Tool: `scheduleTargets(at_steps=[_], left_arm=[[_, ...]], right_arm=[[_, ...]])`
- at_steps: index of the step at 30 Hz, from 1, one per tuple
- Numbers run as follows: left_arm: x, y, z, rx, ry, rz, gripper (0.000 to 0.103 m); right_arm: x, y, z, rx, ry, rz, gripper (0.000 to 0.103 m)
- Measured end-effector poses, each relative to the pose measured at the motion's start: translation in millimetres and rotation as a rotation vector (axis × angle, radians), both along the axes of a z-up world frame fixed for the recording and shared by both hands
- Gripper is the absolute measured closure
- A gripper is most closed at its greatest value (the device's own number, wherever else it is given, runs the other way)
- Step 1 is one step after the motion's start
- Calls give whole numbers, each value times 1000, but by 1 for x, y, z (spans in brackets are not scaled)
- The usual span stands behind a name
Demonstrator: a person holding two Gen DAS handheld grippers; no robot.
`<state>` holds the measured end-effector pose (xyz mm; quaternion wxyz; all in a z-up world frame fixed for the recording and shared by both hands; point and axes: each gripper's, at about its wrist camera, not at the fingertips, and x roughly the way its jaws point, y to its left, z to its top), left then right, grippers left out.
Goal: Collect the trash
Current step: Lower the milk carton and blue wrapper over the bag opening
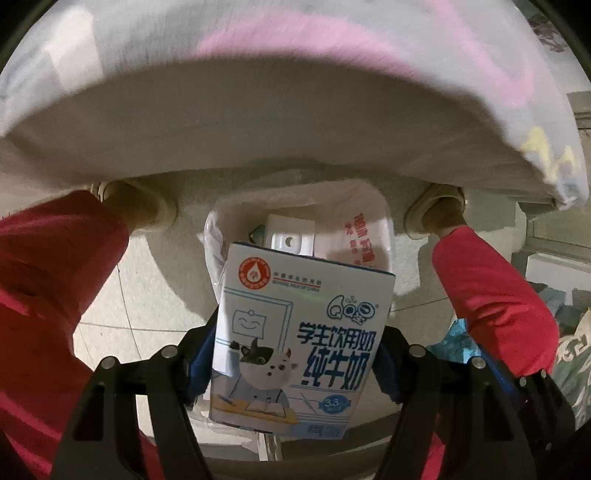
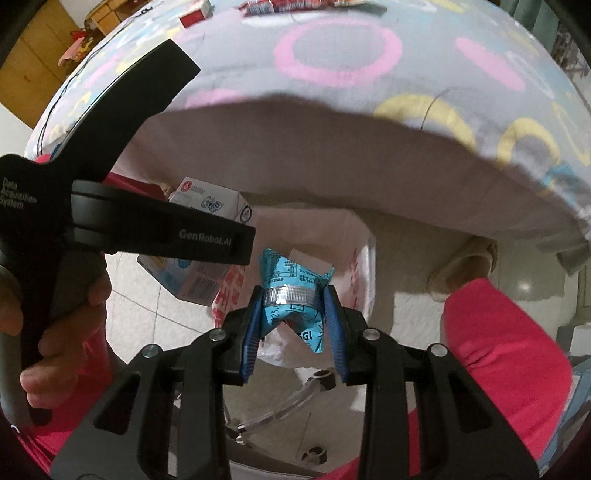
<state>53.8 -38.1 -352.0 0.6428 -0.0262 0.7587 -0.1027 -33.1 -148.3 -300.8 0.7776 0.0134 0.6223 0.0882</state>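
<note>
My left gripper (image 1: 295, 332) is shut on a white and blue milk carton (image 1: 295, 339) with a cartoon cat and dog, held upright above a white plastic trash bag (image 1: 369, 236) on the floor. The bag is open and holds a white box (image 1: 291, 236). My right gripper (image 2: 293, 299) is shut on a crumpled blue wrapper (image 2: 293, 284) with a silver band, held over the same bag (image 2: 351, 258). The left gripper's black body (image 2: 147, 229) and the carton (image 2: 210, 203) show at the left of the right wrist view.
A bed edge with a pale sheet printed with pink and yellow rings (image 2: 332, 74) overhangs the bag. The person's legs in red trousers (image 1: 495, 295) and slippers (image 1: 436, 210) stand on either side of the bag on the tiled floor (image 1: 147, 288). More wrappers (image 2: 295, 5) lie on the bed's far side.
</note>
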Motion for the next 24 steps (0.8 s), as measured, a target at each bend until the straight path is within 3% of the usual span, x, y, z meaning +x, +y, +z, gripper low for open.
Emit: scheduleTargets(at_steps=[24], left_arm=[[8, -6, -65, 38, 146, 13, 35]], right_arm=[[24, -4, -70, 38, 171, -68, 70]])
